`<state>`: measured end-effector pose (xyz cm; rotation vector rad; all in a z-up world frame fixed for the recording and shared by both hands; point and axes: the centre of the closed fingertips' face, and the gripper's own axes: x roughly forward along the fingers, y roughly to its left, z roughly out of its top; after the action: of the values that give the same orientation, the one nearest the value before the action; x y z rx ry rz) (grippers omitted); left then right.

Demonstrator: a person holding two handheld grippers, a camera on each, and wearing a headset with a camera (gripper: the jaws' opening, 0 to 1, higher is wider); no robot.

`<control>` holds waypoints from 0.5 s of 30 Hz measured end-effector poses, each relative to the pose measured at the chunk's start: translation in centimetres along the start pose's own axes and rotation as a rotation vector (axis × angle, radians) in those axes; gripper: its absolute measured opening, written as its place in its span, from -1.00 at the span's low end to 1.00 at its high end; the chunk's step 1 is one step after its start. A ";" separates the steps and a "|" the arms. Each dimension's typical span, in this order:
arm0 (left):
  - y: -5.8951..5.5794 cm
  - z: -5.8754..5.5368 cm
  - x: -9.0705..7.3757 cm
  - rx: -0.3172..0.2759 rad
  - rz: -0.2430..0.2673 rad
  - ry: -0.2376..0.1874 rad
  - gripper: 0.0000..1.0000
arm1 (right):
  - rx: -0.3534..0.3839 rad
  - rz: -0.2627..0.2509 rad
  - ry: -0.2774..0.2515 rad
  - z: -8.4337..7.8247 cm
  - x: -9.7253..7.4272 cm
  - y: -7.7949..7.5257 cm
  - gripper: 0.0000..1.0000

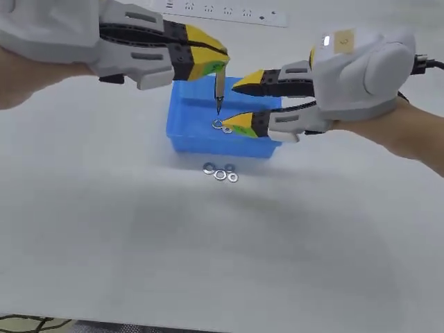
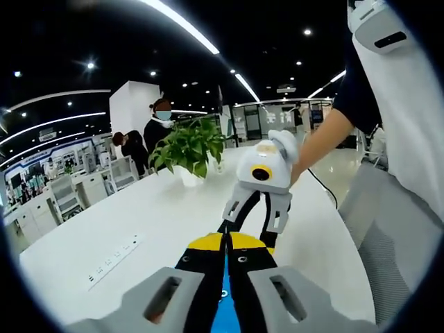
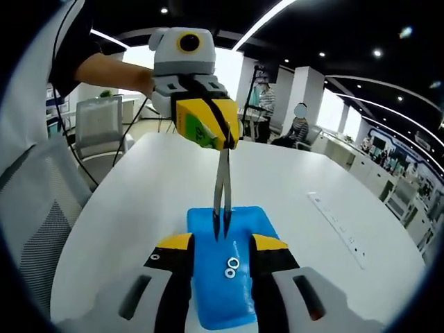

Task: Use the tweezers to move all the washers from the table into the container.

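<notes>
1. Left tongs [image 1: 219, 61] are clamped on the tweezers [image 1: 219, 94], whose tips point down into the blue container [image 1: 182, 135].
2. Right tongs [image 1: 233, 104] gape wide over the container, gripping nothing.
3. I count two washers [image 3: 231, 268] inside the container. Three loose washers [image 1: 220, 172] lie on the bench [image 1: 104, 229], just beside its front wall.

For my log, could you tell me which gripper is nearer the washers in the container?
Right. The right gripper, jaws open, reaches beside the washers in the container; the left gripper hangs above, holding the tweezers.

Two washers [image 1: 218, 125] lie in the container [image 1: 198, 144], more washers [image 1: 220, 174] before it.
</notes>
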<state>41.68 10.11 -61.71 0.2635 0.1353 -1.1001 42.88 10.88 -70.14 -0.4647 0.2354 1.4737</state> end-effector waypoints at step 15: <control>-2.4 0.1 -1.2 0.005 0.028 0.021 -0.92 | 0.173 -0.111 -0.077 -2.1 -5.6 3.9 0.03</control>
<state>38.95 10.12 -61.67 0.2807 0.1470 -1.0703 38.80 5.11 -70.19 -0.2762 0.2689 1.3466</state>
